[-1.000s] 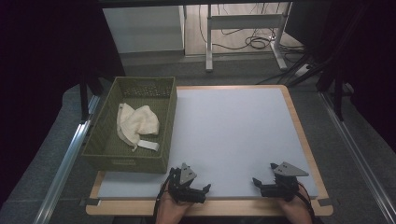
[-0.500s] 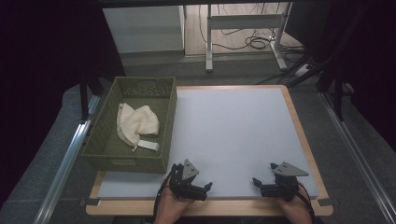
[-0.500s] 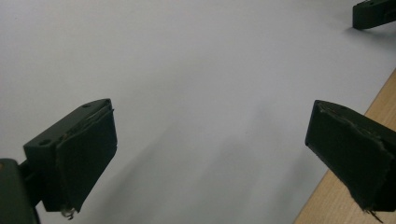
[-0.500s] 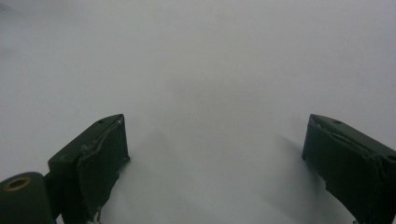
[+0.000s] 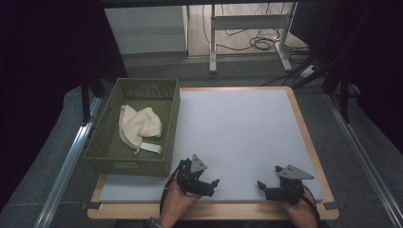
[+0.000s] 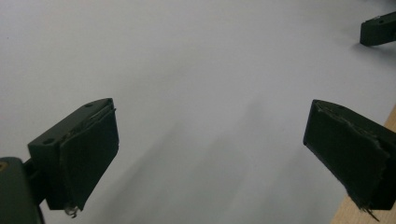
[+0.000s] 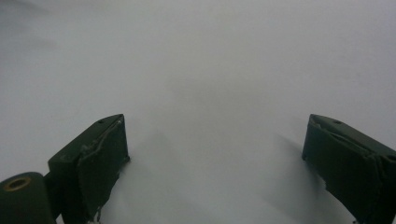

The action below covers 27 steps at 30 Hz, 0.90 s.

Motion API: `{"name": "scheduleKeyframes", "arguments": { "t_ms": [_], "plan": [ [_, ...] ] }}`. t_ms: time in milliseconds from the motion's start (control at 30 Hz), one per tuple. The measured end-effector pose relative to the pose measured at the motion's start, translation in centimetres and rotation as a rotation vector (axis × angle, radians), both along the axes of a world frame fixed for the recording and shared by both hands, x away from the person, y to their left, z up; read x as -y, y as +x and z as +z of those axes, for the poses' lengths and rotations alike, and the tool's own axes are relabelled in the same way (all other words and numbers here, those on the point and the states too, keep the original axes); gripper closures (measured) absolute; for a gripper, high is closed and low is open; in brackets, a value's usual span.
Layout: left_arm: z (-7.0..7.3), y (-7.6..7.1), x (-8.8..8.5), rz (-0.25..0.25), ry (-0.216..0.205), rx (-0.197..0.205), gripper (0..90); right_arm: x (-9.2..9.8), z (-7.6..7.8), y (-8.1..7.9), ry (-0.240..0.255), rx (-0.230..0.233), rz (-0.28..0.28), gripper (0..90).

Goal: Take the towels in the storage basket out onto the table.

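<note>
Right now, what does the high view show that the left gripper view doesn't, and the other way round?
High view alone: a green basket at the table's left holding a cream cloth, plus both hands with the left gripper and right gripper. Left gripper view alone: a close look at its own spread black fingers, with nothing between them. Shared: the white tabletop and its wooden edge.

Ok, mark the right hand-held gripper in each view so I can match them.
High view: the right hand-held gripper is at the bottom right, near the table's front edge.
Left gripper view: the same gripper pokes in at the top right corner.
Right gripper view: the gripper rises from both bottom corners, open.
Shared landmark: the white table surface beneath it.
</note>
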State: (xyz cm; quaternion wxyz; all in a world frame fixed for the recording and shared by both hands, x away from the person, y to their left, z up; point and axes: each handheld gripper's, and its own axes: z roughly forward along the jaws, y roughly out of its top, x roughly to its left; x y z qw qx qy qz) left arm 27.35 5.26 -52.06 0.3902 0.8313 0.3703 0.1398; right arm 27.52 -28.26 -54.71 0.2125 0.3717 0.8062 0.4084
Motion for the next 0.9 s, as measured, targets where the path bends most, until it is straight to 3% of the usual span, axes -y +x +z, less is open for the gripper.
{"name": "scheduleKeyframes", "arguments": {
  "t_ms": [267, 600, 900],
  "plan": [
    [1.1, 1.1, 0.3, -0.019, 0.020, -0.005, 3.7, 0.0, 0.0, 0.0, -0.001, 0.000, 0.001, 6.9],
    [2.8, 2.9, 1.3, -0.063, 0.032, -0.039, 3.9, 0.0, 0.0, 0.0, 0.000, -0.001, 0.000, 6.9],
    [4.8, 4.3, 2.0, -0.085, 0.048, -0.040, 3.7, 0.0, 0.0, 0.0, -0.001, 0.000, 0.002, 6.9]
  ]
}}
